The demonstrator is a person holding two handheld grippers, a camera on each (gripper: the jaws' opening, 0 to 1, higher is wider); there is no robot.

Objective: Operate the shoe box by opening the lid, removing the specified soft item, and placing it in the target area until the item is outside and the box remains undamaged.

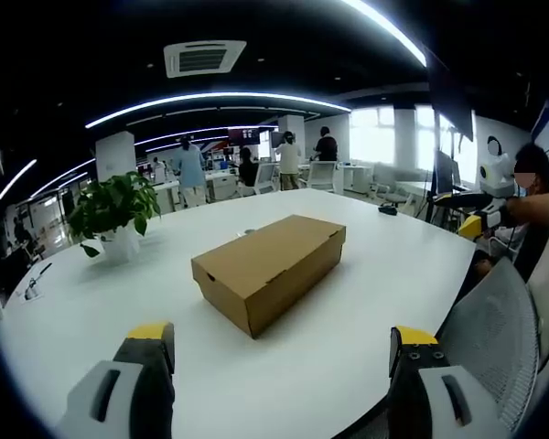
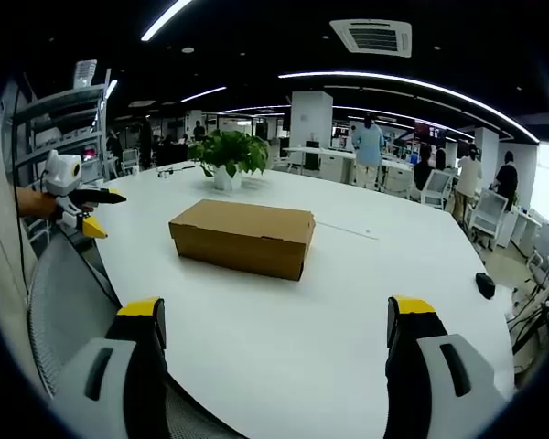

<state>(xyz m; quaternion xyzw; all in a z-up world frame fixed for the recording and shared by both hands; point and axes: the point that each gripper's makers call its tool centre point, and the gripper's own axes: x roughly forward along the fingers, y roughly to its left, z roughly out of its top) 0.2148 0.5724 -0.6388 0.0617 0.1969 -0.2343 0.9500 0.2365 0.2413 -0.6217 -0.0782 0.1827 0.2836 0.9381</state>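
A brown cardboard shoe box [image 1: 270, 270] lies on the white table [image 1: 329, 366] with its lid down, so its inside is hidden. My left gripper [image 1: 282, 338] hovers at the table's near edge, well short of the box, jaws wide apart and holding nothing. The right gripper view has the same box [image 2: 242, 236] lying lengthwise ahead. My right gripper [image 2: 279, 315] is open too, apart from the box, with bare table between its jaws. Each gripper also appears in the other's view, held by a hand: the right gripper [image 1: 476, 212] and the left gripper [image 2: 84, 208].
A potted green plant [image 1: 114, 206] [image 2: 229, 151] stands on the table behind the box. A small black object [image 2: 485, 285] lies near the table's far right edge. A grey mesh chair [image 1: 494, 320] [image 2: 64, 302] sits at the near edge. People and desks fill the background.
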